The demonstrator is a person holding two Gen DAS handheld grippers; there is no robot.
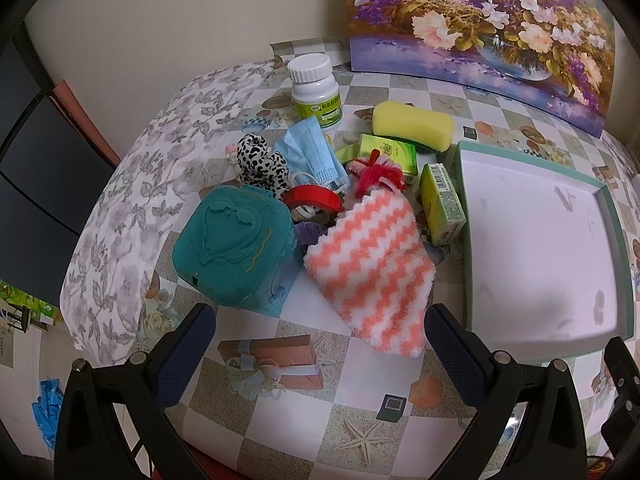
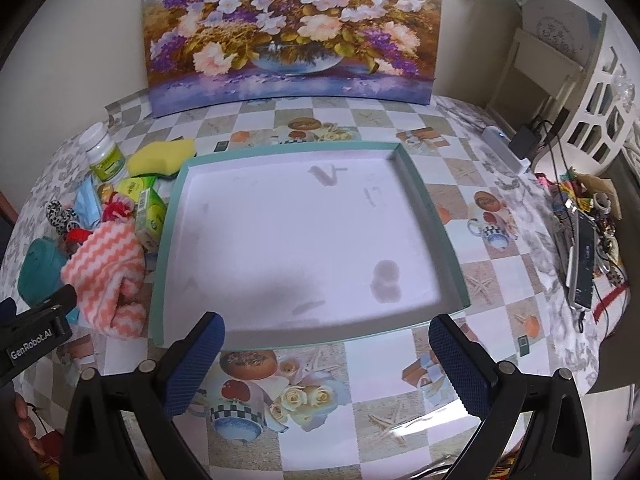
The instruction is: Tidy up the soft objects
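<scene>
Soft objects not sorted yet: striped fuzzy sock [image 1: 370,264], face mask [image 1: 314,152], sponge [image 1: 412,125] all in the pile left of the tray [image 2: 176,216]. Left gripper [image 1: 320,344] and right gripper [image 2: 326,360] spread, holding nothing.

We're holding the left gripper [image 1: 320,344] low and level, jaws spread wide, gripping nothing. We're keeping the right gripper [image 2: 326,356] alongside it in the same pose, jaws apart and empty too.
</scene>
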